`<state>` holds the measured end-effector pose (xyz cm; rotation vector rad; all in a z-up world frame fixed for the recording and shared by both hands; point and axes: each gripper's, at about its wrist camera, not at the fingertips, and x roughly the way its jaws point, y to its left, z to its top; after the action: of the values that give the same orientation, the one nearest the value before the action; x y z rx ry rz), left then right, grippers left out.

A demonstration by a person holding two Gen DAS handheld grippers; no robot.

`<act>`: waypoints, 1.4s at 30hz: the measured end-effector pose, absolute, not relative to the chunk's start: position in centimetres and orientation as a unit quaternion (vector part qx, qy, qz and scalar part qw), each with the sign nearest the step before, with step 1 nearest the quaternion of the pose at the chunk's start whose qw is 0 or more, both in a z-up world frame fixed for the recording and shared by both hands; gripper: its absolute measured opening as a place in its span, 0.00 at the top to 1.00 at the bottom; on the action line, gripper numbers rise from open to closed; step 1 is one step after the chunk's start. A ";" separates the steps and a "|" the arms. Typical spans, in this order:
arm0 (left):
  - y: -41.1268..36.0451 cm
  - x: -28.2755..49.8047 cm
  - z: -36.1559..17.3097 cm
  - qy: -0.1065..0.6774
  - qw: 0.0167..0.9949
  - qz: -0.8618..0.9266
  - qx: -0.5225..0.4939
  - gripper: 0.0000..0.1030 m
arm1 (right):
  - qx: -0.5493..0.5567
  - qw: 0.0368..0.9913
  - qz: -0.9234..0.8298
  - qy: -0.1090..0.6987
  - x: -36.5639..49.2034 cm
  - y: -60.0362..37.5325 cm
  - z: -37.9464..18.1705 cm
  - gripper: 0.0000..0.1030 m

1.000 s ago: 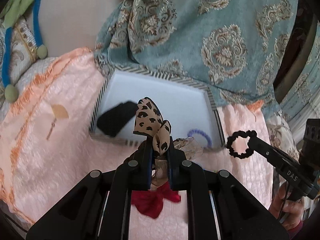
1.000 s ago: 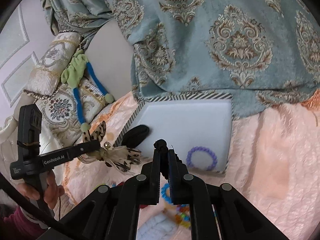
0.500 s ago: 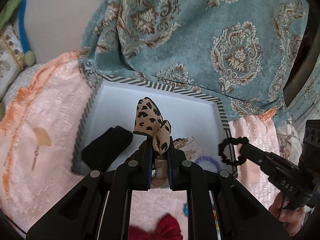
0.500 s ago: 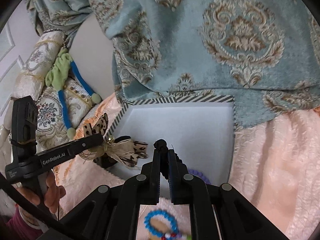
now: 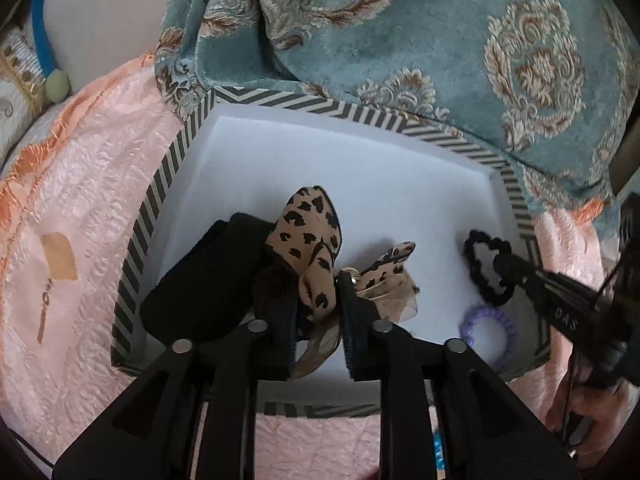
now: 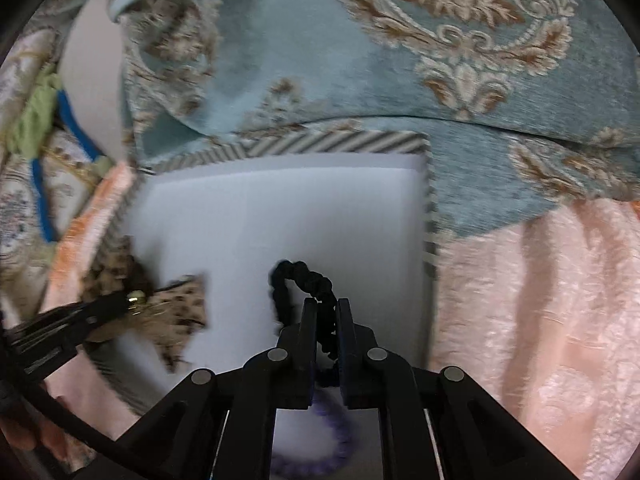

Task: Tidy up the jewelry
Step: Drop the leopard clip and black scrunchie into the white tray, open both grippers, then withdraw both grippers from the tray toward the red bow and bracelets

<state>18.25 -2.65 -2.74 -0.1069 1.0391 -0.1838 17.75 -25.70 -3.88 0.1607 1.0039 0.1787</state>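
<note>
Lowering both grippers into the box [image 5: 168, 184], I judged the task well advanced but unfinished. I had a black pouch [image 5: 208, 280] against the box's left wall and a purple bracelet [image 5: 490, 332] near its front right corner already stowed. My left gripper [image 5: 318, 300] was opening; the leopard bow [image 5: 310, 240] sat between its fingers over the box floor, not yet clearly free. My right gripper [image 6: 326, 320] was also opening, the black scrunchie [image 6: 304, 280] between its narrow-set fingers near the box's right wall, above the bracelet. Two releases remained. A blue item [image 5: 438, 448] showed on the pink bedspread [image 5: 80, 208] past the box's front edge, so I judged more pieces were left to collect.
</note>
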 end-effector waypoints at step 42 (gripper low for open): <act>-2.1 -1.2 6.3 0.359 0.933 -0.026 0.014 0.38 | 0.066 0.921 0.091 0.372 -1.5 -22.4 6.3 0.39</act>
<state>-1.20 -2.11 6.30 0.0276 0.7345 -0.0536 -1.53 -22.45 6.27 0.1346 0.7641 0.1876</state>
